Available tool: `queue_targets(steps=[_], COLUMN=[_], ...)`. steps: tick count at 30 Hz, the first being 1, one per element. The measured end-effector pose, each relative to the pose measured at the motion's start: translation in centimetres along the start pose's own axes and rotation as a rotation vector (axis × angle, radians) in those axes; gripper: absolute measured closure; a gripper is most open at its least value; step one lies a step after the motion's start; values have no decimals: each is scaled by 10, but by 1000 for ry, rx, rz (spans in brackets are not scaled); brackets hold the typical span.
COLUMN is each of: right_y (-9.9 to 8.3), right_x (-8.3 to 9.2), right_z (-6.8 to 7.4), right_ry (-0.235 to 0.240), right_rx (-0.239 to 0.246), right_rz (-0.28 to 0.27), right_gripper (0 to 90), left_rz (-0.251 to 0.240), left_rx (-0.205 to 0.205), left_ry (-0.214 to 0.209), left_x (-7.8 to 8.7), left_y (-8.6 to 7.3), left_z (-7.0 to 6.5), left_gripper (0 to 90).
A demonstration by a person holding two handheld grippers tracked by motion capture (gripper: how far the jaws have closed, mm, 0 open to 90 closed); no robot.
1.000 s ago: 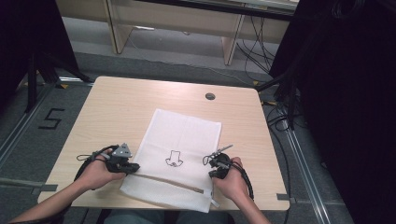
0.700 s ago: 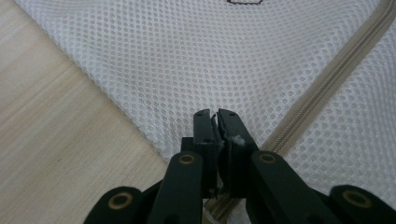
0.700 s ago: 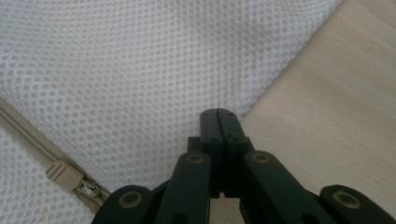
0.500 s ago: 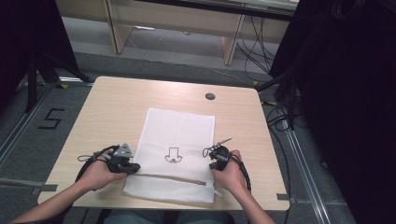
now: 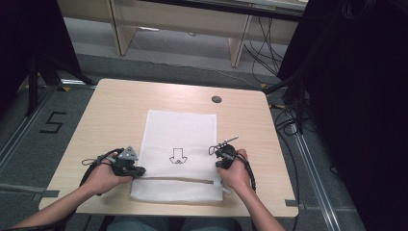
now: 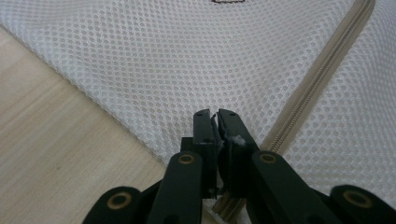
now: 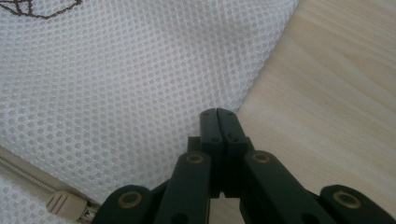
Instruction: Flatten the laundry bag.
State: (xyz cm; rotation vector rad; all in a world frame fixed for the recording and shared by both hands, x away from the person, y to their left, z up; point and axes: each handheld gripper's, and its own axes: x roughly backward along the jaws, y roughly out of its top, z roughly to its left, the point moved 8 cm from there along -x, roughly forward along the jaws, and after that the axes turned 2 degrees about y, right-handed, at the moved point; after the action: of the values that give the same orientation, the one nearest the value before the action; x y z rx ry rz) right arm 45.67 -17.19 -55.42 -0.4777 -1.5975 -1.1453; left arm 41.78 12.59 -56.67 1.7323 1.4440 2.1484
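A white mesh bag (image 5: 180, 134) lies flat on the wooden table (image 5: 115, 110), with a beige zipper (image 5: 168, 178) across its near end and a small arrow print in the middle. At the bag's left edge, my left gripper (image 5: 140, 171) has its jaws pinched on the bag at the zipper's left end; in the left gripper view the gripper (image 6: 215, 114) holds a bit of white fabric and the zipper (image 6: 322, 79) runs off to the right. My right gripper (image 5: 217, 157) is shut at the bag's right edge. In its own view the gripper (image 7: 217, 112) holds nothing visible, and the zipper pull (image 7: 60, 203) lies lower left.
A round cable hole (image 5: 216, 99) sits near the table's far right. Bare wood (image 7: 336, 93) lies right of the bag. Cables and black drapes stand beyond the right edge, and desk legs stand behind the table.
The bag has swung from a skewed lie to square with the table. My right hand has shifted to the right along the bag's edge. The left hand has stayed put.
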Motion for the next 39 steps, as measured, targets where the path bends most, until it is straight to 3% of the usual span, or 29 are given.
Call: queue_targets(steps=[4, 7, 9, 10, 14, 16, 21, 27, 31, 32, 34, 36, 38, 39], right_y=[0, 0, -2, -1, -2, -3, -7, -6, -9, -10, -17, -19, -27, -31], right_x=[0, -1, 0, 0, 0, 1, 4, 7, 21, 24, 36, 38, 42, 41], right_z=[0, -2, -1, -2, -4, -4, 1, -1, 4, 3, 6, 6, 8, 11], right_ry=[-2, 1, 1, 0, -1, 1, 4, 4, 17, 20, 36, 40, 57, 74], right_rx=[-20, 0, -18, -2, -9, -10, -14, 9, 5, 18, 1, 10, 0, -8], right_rz=[2, -21, -18, -28, -41, -44, -26, -49, -69, -85, -97, -110, -109, -135], right_gripper=[900, 900, 900, 900, 860, 857, 856, 820, 795, 787, 760, 754, 741, 729], left_rz=[-3, -3, -3, -5, -13, -9, -8, -21, -60, -86, -135, -185, -204, -209], left_rx=[9, -6, 0, -1, 22, 5, 11, 26, 10, 25, 13, 34, 34, 31], left_ry=[8, 12, 12, 15, 6, 18, 14, 9, 22, 14, 11, 0, -8, -12], left_x=[-2, -1, -1, -1, -1, 0, 0, 1, 4, 6, 9, 10, 10, 10], left_y=[2, 1, 1, 1, 0, 0, 0, 0, 4, 7, 12, 18, 20, 20], left_z=[-1, 1, 1, 1, 0, 3, 2, 2, 4, 3, 4, 2, 2, 1], left_gripper=[854, 854, 853, 853, 830, 830, 826, 770, 699, 673, 568, 537, 493, 460])
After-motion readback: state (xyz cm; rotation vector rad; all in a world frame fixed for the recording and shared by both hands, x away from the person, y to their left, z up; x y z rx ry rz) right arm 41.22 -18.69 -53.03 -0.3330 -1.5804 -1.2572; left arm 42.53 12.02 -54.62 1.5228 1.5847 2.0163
